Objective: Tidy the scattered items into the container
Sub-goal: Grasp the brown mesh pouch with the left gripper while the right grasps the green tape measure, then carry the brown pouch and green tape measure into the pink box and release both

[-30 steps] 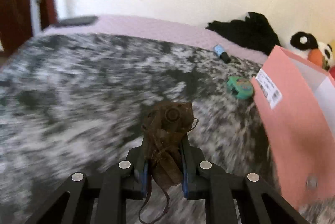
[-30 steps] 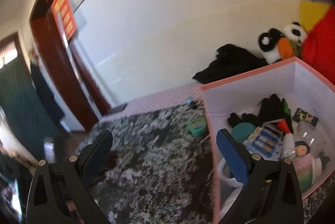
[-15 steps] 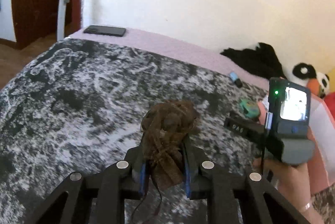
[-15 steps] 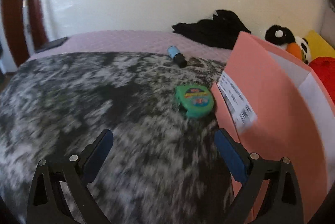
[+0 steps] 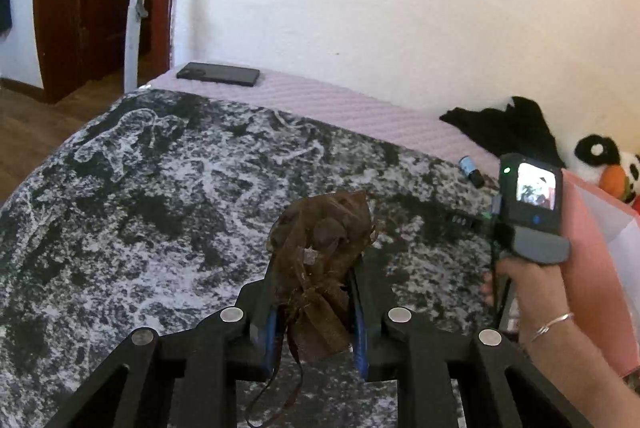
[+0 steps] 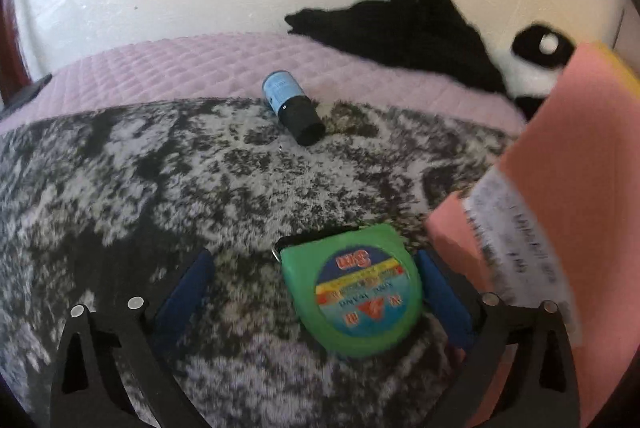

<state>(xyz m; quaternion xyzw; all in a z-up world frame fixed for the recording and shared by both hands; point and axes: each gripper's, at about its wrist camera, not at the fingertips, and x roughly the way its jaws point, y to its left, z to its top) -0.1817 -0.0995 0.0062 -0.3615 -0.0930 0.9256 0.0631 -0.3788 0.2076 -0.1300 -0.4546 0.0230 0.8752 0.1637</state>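
Brown mesh pouch (image 5: 320, 248) is pinched in the left gripper (image 5: 316, 308) above the speckled blanket (image 5: 140, 208), while the green tape measure (image 6: 352, 292) is bracketed by the spread right gripper (image 6: 316, 292) beside the pink box (image 6: 580, 188).

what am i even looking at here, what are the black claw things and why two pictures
No robot here: a person carries a hand-held gripper in each hand, each with a wide-angle camera looking along its two fingers. One picture comes from each.

The left view shows the left hand-held gripper shut on a brown mesh pouch; the person's right hand is at the side.

The right view shows the right hand-held gripper open around a green tape measure lying on the speckled blanket. A small blue-and-black bottle lies farther off, and the pink box stands at the right.
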